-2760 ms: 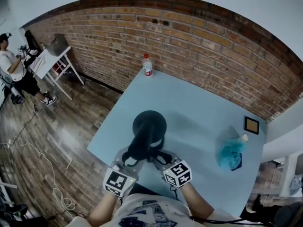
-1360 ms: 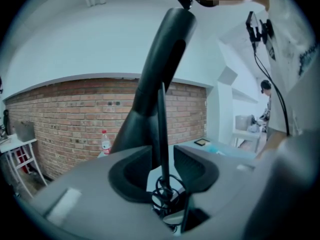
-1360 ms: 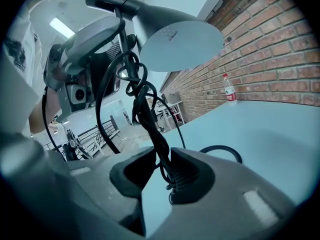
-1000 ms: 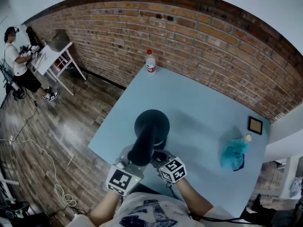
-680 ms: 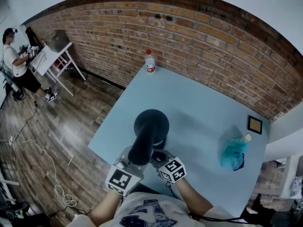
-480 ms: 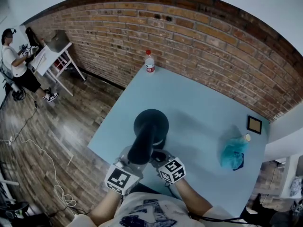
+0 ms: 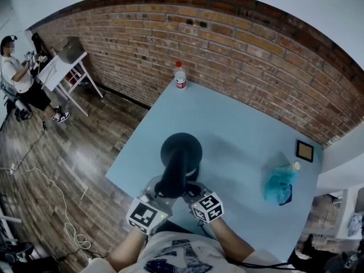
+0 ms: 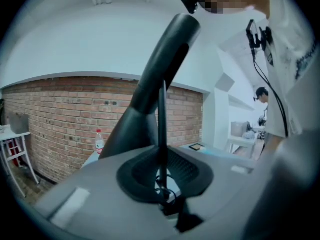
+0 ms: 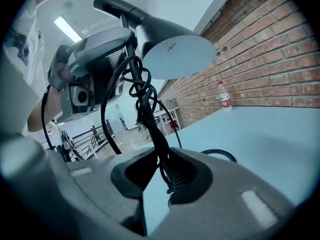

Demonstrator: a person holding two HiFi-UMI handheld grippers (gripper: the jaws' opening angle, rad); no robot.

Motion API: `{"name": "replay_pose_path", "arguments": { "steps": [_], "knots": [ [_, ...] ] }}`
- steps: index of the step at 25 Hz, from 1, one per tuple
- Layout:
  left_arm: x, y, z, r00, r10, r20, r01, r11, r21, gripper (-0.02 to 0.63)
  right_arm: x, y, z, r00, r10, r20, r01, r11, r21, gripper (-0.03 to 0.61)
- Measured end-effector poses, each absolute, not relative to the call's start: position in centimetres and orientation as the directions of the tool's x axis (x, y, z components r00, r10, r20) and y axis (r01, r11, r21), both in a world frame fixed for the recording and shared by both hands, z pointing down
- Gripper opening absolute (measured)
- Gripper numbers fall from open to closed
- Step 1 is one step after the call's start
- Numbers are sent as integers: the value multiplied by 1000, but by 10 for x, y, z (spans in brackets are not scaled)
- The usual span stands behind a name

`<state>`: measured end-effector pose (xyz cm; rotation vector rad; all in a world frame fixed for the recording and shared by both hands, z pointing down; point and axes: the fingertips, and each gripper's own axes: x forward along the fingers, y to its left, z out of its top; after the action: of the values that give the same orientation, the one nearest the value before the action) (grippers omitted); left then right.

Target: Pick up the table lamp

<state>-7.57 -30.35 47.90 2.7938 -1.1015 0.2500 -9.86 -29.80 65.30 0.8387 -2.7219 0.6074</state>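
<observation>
Black lamp (image 7: 181,155) sits at the table's (image 7: 244,118) near-left edge, round base toward the table middle and neck leaning back toward the person; can't tell if the base rests on the top or is just off it. Left gripper (image 7: 161,189) comes at it from the near edge. In the left gripper view the jaws have just been closing and now pinch the lamp's thin stem (image 8: 162,129), with the thick neck (image 8: 155,79) rising above. Right gripper (image 7: 190,189) is just beside it on the other side of the lamp. In the right gripper view its jaws have also just been closing, with the lamp's bundled cord (image 9: 145,99) hanging between them. The cord lies against one ribbed pad and table shows through the gap on the other side, so there is no clamp. The shade's pale underside (image 9: 175,56) hangs above. Bottle (image 7: 180,75) stands at the far-left corner. Blue bag (image 7: 277,183) lies near the right edge, and a small frame (image 7: 303,151) lies by the far-right corner. Brick wall (image 7: 256,50) runs just behind the far edge. A person (image 7: 17,78) stands well off to the left by a white desk (image 7: 62,70).
</observation>
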Motion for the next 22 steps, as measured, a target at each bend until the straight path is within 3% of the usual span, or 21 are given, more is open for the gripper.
{"name": "replay_pose_path", "arguments": {
  "steps": [22],
  "knots": [
    [-63, -286, 446, 747, -648, 153, -651, -758, -35, 32, -85, -287, 615, -804, -516, 297, -587, 771, -247, 61]
  ]
}}
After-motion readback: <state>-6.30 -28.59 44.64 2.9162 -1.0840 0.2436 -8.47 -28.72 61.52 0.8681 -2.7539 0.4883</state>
